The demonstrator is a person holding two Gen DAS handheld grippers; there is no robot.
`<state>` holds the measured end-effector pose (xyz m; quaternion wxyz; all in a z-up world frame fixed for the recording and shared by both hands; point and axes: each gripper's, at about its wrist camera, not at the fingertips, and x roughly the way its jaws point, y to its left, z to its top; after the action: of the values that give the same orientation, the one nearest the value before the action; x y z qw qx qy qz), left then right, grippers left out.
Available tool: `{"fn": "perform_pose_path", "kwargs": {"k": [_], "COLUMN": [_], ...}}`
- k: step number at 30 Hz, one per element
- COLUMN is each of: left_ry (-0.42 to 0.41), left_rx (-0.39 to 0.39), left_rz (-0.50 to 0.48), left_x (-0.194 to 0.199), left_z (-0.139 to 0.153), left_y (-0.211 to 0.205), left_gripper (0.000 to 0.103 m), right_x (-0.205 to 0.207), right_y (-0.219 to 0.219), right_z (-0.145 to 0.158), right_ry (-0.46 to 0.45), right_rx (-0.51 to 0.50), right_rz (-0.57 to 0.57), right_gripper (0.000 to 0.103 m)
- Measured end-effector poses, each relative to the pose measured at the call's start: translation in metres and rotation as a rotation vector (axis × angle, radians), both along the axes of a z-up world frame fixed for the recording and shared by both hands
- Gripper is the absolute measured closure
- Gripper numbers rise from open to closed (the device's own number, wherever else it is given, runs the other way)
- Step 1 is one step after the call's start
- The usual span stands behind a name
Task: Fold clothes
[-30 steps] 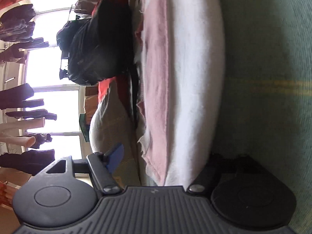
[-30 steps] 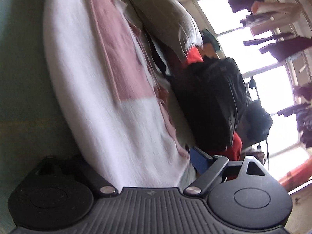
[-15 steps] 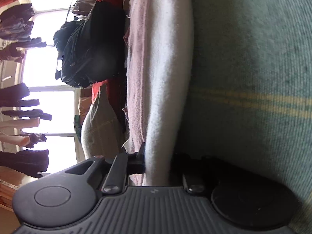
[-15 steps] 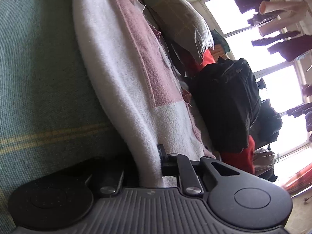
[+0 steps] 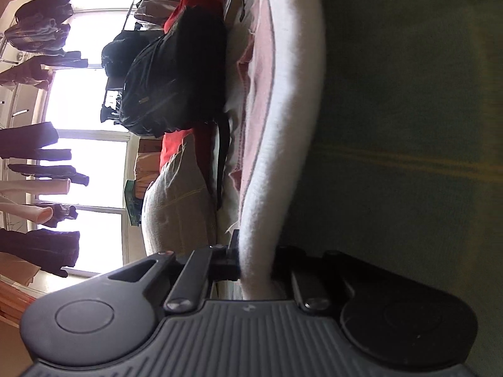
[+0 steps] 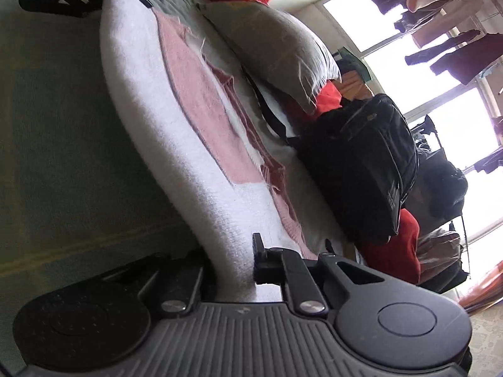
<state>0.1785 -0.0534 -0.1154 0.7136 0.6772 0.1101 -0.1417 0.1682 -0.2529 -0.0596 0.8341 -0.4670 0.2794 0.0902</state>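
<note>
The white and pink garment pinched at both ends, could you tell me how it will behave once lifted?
The garment will probably sag between the right gripper and left gripper, as it already bends limply. Its fuzzy knit suggests a secure, non-slip hold. It looks thick, so perhaps slightly weighty.

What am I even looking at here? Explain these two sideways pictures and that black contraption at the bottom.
Each picture comes from a camera mounted on a hand-held gripper, one per hand, looking along its two fingers; the views are turned sideways. The black ribbed part is the tool itself. The left gripper and the right gripper are each shut on the edge of the same white and pink garment, which lies on a green blanket. Behind sit a grey pillow and a black bag, with clothes hanging by the windows.
</note>
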Motion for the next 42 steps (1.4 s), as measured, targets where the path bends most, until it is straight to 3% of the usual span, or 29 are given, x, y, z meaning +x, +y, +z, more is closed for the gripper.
{"fn": "perform_pose_path", "kwargs": {"k": [15, 21, 36, 42], "left_ry": [0.008, 0.012, 0.09, 0.192], "left_rx": [0.064, 0.07, 0.047, -0.016], "left_rz": [-0.077, -0.081, -0.059, -0.014], "left_x": [-0.134, -0.148, -0.17, -0.178], "left_z": [0.013, 0.008, -0.003, 0.009], "left_y": [0.035, 0.033, 0.034, 0.038], "left_gripper": [0.095, 0.095, 0.095, 0.087], "right_x": [-0.109, -0.141, -0.165, -0.165], "right_y": [0.023, 0.033, 0.028, 0.016], "right_z": [0.025, 0.022, 0.007, 0.011], "right_ry": [0.139, 0.179, 0.268, 0.327], "right_rx": [0.017, 0.034, 0.119, 0.209], "right_rz": [0.074, 0.082, 0.094, 0.092], "right_gripper": [0.092, 0.092, 0.091, 0.073]}}
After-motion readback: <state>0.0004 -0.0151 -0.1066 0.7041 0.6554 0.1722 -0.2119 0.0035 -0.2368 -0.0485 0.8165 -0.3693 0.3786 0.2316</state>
